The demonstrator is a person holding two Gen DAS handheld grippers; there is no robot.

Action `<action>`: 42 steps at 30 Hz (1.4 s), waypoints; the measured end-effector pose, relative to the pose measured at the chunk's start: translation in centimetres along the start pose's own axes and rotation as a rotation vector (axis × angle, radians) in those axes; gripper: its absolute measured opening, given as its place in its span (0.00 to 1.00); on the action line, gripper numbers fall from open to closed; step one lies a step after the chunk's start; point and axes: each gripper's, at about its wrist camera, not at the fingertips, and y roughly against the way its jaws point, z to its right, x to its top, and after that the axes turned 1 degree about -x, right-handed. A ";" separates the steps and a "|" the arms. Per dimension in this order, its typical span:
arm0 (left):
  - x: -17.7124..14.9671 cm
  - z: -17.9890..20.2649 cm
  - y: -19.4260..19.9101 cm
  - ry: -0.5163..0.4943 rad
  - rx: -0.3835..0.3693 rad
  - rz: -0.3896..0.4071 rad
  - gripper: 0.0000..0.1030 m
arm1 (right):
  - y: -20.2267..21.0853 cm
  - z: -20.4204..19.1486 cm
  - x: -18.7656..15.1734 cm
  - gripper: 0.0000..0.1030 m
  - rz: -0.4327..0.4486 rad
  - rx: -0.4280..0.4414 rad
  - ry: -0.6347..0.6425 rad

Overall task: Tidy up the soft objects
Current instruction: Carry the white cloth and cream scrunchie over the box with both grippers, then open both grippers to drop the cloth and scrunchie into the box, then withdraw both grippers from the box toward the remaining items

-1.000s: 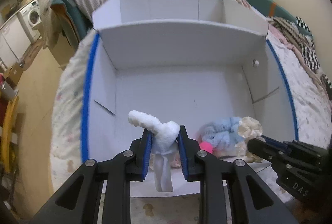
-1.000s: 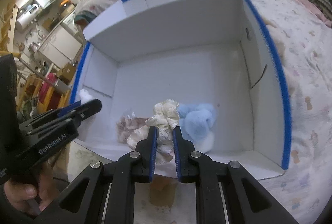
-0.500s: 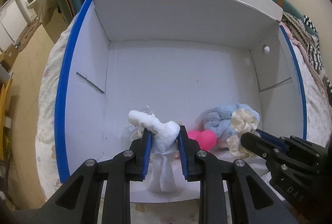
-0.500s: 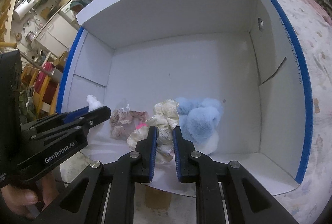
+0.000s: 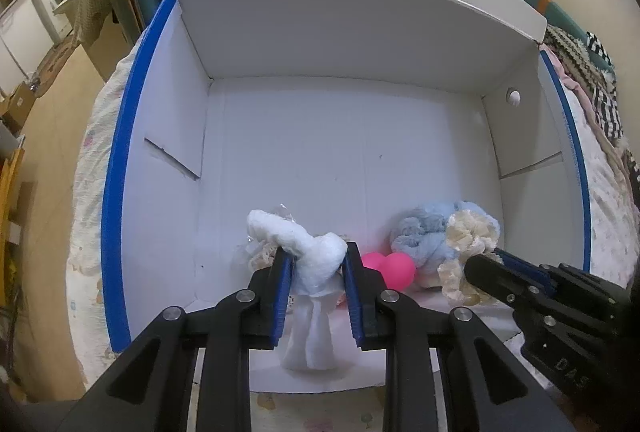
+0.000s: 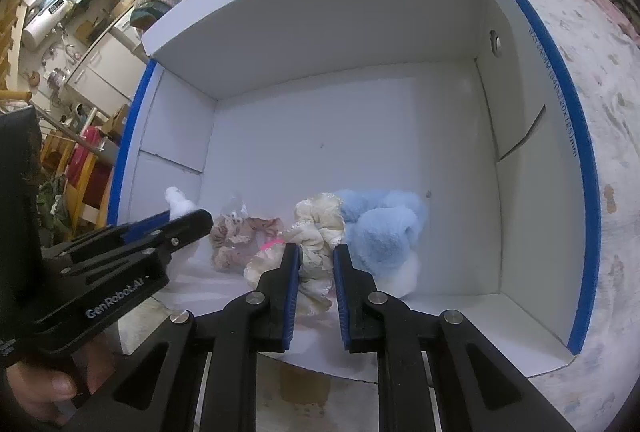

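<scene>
You have a bed [image 5: 84, 216] with a patterned cover under everything, and the white box [image 5: 312, 136] with blue-taped edges [image 5: 120, 168] sits open on it. Its back flap stands up and most of its floor is bare.

Near the front wall of the box lies your pile of soft things. The blue plush [image 6: 380, 228] is the biggest, lying to the right of the pile. Touching its left side is the cream scrunchie [image 6: 320, 232], and your right gripper [image 6: 316, 264] has its fingers closed narrowly on that scrunchie's ruffles, down among the pile. Left of that sits a beige scrunchie [image 6: 236, 236] on the box floor. The pink piece [image 5: 390, 268] shows between the beige one and the blue plush, partly hidden.

Your left gripper [image 5: 318, 272] holds the white cloth [image 5: 312, 256], its fingers pressed on its middle; one end sticks up to the left and the other hangs down over the front of the box. Your hand [image 6: 40, 392] shows at the lower left of the right wrist view, wrapped round the left gripper's handle.
</scene>
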 end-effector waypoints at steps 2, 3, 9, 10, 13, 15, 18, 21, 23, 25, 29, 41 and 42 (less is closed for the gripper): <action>0.0 -0.1 0.0 -0.001 0.000 -0.002 0.22 | 0.0 0.0 0.0 0.18 0.000 -0.002 0.000; 0.0 -0.1 0.1 -0.001 -0.001 -0.002 0.22 | 0.0 0.0 0.0 0.19 0.001 0.000 -0.001; 0.1 -0.2 0.2 -0.003 0.005 -0.008 0.28 | 0.7 0.6 0.3 0.38 0.033 0.019 -0.035; 0.1 -0.2 0.2 -0.002 0.005 -0.008 0.34 | 0.8 0.8 0.3 0.48 0.041 0.020 -0.044; 0.1 -0.3 0.5 0.009 0.017 0.005 0.52 | 1.3 1.2 0.4 0.69 0.067 0.024 -0.073; 0.2 -0.4 0.8 0.013 0.021 0.014 0.55 | 1.4 1.4 0.6 0.69 0.072 0.028 -0.082; 0.2 -0.5 0.8 0.022 0.013 0.009 0.57 | 1.4 1.6 0.6 0.69 0.070 0.029 -0.092; 0.3 -0.6 0.8 0.023 0.010 0.003 0.57 | 1.3 1.4 0.6 0.69 0.065 0.027 -0.089; 0.3 -0.6 0.7 0.021 0.012 0.002 0.57 | 1.2 1.3 0.6 0.69 0.062 0.027 -0.086; 0.3 -0.6 0.7 0.019 0.014 0.004 0.57 | 1.1 1.2 0.6 0.69 0.062 0.026 -0.081; 0.4 -0.5 0.7 0.022 0.016 0.005 0.57 | 1.1 1.2 0.7 0.69 0.064 0.019 -0.076; -0.4 -1.2 2.3 0.016 0.024 0.046 0.57 | 1.7 1.0 0.4 0.69 0.089 -0.008 -0.086; -0.5 -1.2 2.6 0.016 0.026 0.054 0.57 | 1.8 0.9 0.3 0.69 0.092 -0.013 -0.084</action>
